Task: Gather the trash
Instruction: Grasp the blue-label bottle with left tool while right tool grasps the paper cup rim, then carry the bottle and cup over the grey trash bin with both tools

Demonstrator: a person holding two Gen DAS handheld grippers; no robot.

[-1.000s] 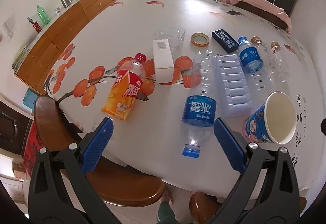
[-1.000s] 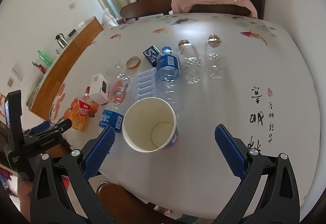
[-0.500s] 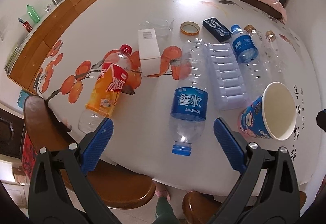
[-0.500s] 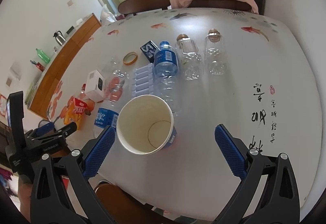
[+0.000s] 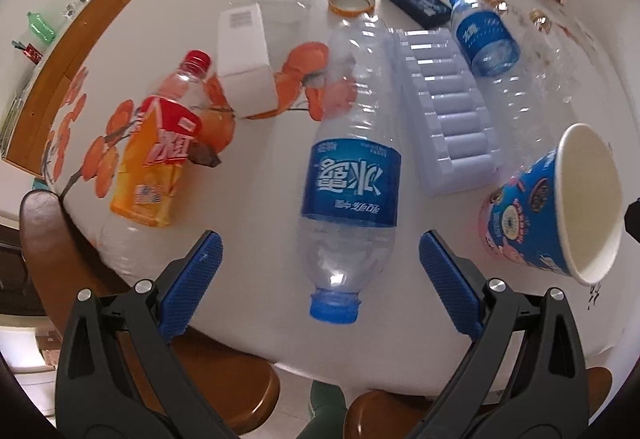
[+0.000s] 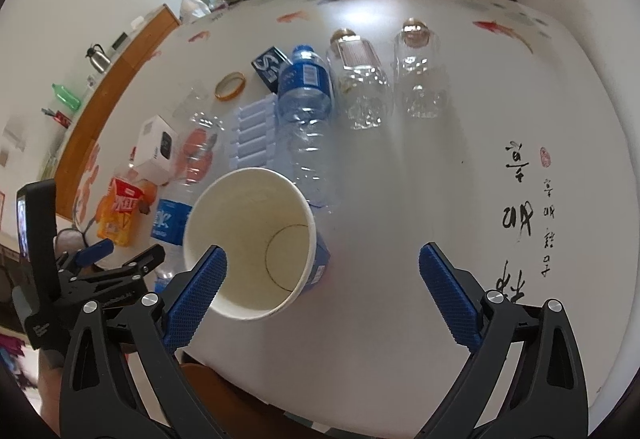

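- The left gripper (image 5: 320,275) hangs with jaws wide and empty, straddling the neck end of the water bottle (image 5: 352,175), which lies on the counter (image 5: 256,207) with its cap toward the near edge.
- The right gripper (image 6: 322,291) is likewise wide and empty, just before the tipped paper cup (image 6: 250,247).
- The bottle looks empty: light, thin-walled, slippery, prone to rolling. The labelled middle seems the best grip.
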